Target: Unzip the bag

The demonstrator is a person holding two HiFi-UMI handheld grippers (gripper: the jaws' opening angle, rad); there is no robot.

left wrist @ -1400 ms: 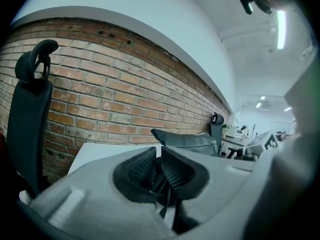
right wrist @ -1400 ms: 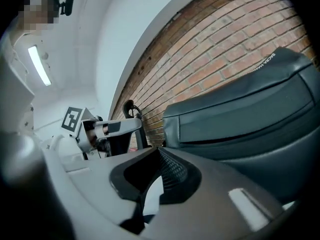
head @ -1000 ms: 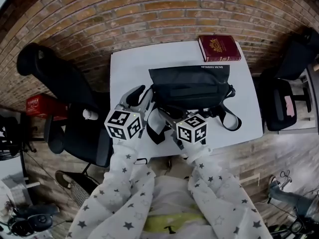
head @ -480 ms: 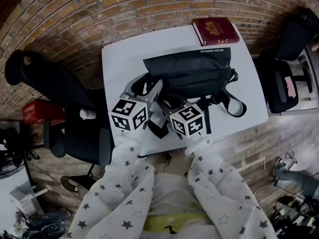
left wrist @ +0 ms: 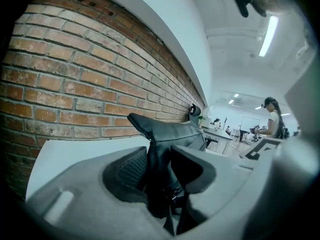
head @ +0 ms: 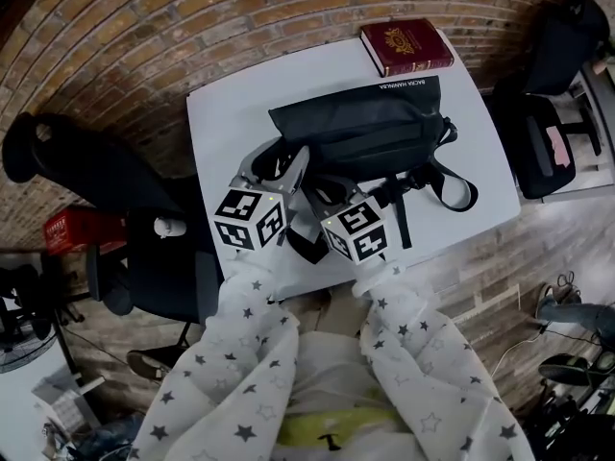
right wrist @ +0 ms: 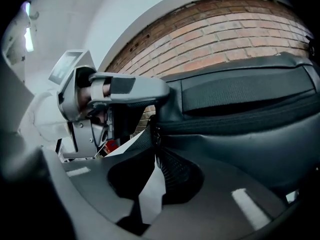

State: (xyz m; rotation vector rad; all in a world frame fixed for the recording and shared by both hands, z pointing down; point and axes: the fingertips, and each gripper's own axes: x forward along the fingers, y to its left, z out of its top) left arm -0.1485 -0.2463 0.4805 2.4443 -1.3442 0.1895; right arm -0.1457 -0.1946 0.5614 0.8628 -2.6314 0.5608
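A black bag (head: 365,133) lies on the white table (head: 231,113), its strap (head: 452,185) trailing to the right. My left gripper (head: 277,161) is at the bag's left end. In the left gripper view the bag's end fabric (left wrist: 165,134) fills the gap of the left gripper (left wrist: 159,151), whose jaws have just been closing onto it. My right gripper (head: 322,188) sits just right of it, at the bag's near edge. The right gripper (right wrist: 154,134) has just been closing, and its tips pinch the small zipper pull (right wrist: 156,130) at the end of the bag (right wrist: 240,114).
A dark red book (head: 404,46) lies at the table's far right corner. Black office chairs stand to the left (head: 125,181) and right (head: 538,152) of the table. A red box (head: 72,229) sits on the floor at the left. A brick wall runs behind.
Both grippers have moved in to the bag's left end. The left jaws now straddle the bag's corner, and the right jaws have narrowed. The head view has shifted slightly.
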